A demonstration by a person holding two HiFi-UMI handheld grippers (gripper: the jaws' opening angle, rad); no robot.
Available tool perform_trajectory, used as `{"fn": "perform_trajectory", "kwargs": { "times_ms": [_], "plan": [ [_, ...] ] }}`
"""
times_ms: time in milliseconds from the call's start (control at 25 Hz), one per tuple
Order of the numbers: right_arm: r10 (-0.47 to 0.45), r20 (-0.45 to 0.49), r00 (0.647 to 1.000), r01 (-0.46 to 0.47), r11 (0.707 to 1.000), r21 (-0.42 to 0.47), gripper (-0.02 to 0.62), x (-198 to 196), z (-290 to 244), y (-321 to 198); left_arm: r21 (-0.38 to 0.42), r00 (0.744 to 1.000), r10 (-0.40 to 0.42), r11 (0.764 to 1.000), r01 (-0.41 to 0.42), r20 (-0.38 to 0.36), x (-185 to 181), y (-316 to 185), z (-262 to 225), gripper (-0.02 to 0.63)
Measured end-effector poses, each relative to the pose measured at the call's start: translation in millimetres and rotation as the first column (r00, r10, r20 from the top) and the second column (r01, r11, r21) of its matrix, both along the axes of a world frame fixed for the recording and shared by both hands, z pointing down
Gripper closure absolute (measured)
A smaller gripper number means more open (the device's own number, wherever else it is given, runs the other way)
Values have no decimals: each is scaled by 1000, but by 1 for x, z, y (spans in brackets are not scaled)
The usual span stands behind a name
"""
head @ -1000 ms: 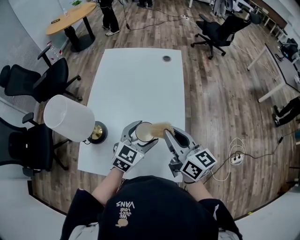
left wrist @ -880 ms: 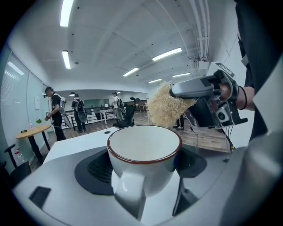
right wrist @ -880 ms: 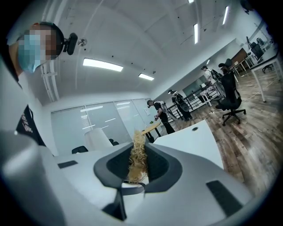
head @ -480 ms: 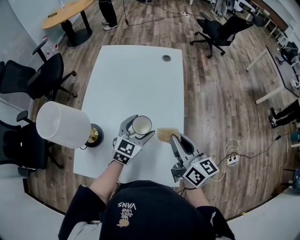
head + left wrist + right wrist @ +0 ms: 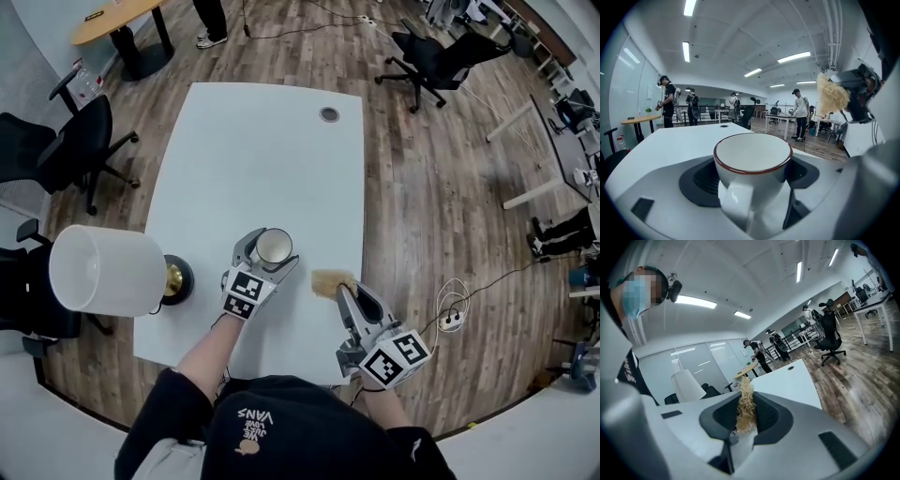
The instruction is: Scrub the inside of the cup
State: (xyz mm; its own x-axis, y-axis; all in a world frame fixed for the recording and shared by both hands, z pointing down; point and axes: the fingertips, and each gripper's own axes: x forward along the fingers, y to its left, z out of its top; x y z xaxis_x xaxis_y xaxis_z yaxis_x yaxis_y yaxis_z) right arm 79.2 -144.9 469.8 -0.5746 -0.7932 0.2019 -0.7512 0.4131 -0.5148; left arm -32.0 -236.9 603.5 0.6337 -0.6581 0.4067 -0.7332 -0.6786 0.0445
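The left hand-held gripper (image 5: 266, 255) clamps the cup (image 5: 752, 159) by its sides. The cup is upright, mouth up and handle toward the gripper body, probably so the inside is easy to reach. It is glossy white ceramic, round, with a dark red rim, and sits over the near end of the table (image 5: 262, 159). The right hand-held gripper (image 5: 345, 291) pinches a tan, stringy scrubber (image 5: 328, 279), tuft forward. The scrubber is just right of the cup and not touching it.
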Motion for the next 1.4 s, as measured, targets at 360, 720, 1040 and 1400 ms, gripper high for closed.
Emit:
{"fn": "perform_trajectory", "kwargs": {
  "times_ms": [360, 720, 1040, 1400],
  "plan": [
    [-5, -17, 1000, 5, 1000, -30, 525, -1, 12, -10, 16, 1000, -18, 1000, 18, -8, -1, -15, 10, 198],
    [-21, -17, 1000, 21, 999, -31, 525, -10, 15, -13, 51, 1000, -7, 999, 7, -7, -1, -14, 11, 198],
    [-20, -22, 1000, 19, 999, -25, 525, -11, 10, -11, 86, 1000, -5, 996, 5, 3, -2, -14, 10, 198],
    [-20, -18, 1000, 20, 1000, -9, 525, -10, 5, -6, 90, 1000, -6, 996, 7, -7, -2, -9, 4, 198]
  ]
}}
